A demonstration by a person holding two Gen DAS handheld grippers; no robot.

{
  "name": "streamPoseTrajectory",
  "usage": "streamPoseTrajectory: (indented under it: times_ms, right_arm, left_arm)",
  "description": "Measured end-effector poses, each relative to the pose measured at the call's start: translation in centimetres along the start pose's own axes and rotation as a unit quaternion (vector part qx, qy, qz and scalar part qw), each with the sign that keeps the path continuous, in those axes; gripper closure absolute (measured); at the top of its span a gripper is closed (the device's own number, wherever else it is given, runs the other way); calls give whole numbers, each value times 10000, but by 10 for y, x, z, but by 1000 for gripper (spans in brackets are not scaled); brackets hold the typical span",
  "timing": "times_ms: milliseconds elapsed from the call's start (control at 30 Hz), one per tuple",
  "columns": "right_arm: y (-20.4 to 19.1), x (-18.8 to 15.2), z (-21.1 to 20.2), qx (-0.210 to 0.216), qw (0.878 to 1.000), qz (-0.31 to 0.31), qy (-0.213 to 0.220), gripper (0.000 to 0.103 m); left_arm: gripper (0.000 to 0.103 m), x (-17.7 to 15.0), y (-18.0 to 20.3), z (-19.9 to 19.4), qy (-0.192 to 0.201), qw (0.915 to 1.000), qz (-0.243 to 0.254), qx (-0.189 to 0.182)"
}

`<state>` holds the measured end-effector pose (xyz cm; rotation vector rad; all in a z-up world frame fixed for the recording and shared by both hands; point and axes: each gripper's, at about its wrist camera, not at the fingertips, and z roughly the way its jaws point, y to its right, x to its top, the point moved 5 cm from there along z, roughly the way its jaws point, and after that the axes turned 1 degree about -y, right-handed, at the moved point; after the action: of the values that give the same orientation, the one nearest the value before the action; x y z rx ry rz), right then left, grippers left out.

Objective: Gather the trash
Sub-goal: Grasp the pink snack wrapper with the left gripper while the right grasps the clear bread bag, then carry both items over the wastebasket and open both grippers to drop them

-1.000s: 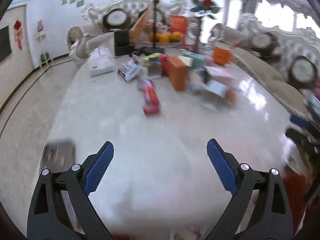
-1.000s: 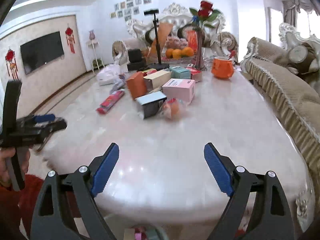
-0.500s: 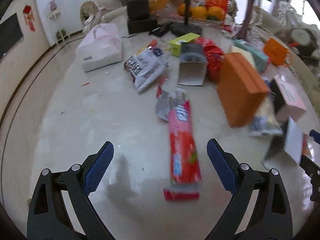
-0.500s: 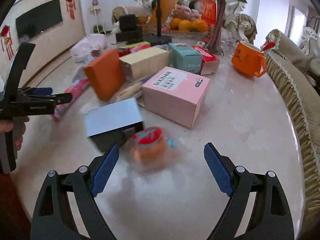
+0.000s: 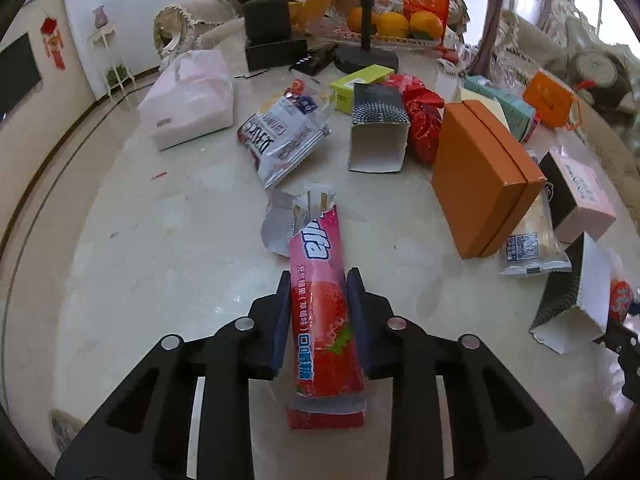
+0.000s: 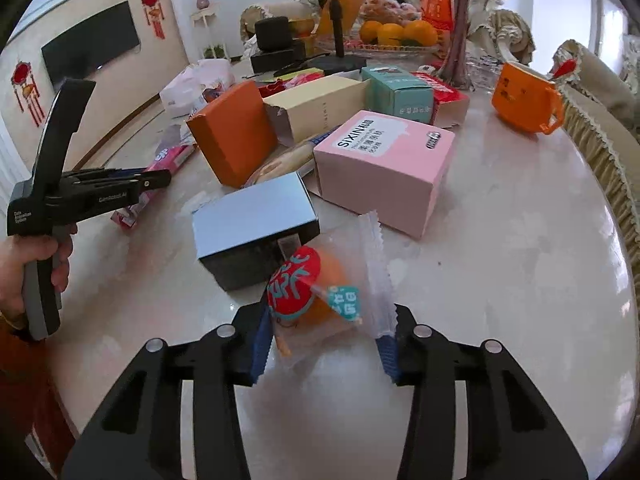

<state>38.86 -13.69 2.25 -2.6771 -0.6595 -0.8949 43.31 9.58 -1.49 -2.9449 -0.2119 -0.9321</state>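
Left wrist view: left hand-held gripper (image 5: pixel 319 312) closed down onto the pink strawberry candy wrapper (image 5: pixel 323 312), pads touching both long sides, wrapper lying flat on the marble worktop (image 5: pixel 140 260) and running straight ahead between the fingers; not lifted as far as I can tell. Ahead and left, a torn snack bag (image 5: pixel 282 136); ahead, an open patterned carton (image 5: pixel 378 132); ahead right, an orange box (image 5: pixel 484 184) with a sealed bread packet (image 5: pixel 534 240) beside it. Right wrist view: right hand-held gripper (image 6: pixel 324 344) narrowed around a clear pastry packet with red sticker (image 6: pixel 320 304), pads at its edges, packet on the worktop just this side of a dark grey box (image 6: pixel 256 228); pink SIXIN box (image 6: pixel 384 168) ahead right. Progress: early, two pieces gripped, nothing binned, no bin visible, most litter remains.
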Motion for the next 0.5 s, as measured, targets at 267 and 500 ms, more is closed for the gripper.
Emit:
streamPoseTrajectory:
  times_ms: [267, 500]
  right_arm:
    - [-1, -17, -34, 56, 9986, 286, 443, 62]
    - [-6, -30, -58, 147, 9961, 554, 667, 63]
  left_arm:
    - [75, -4, -9, -27, 231, 9989, -200, -370]
    - [75, -18, -11, -62, 431, 9965, -273, -660]
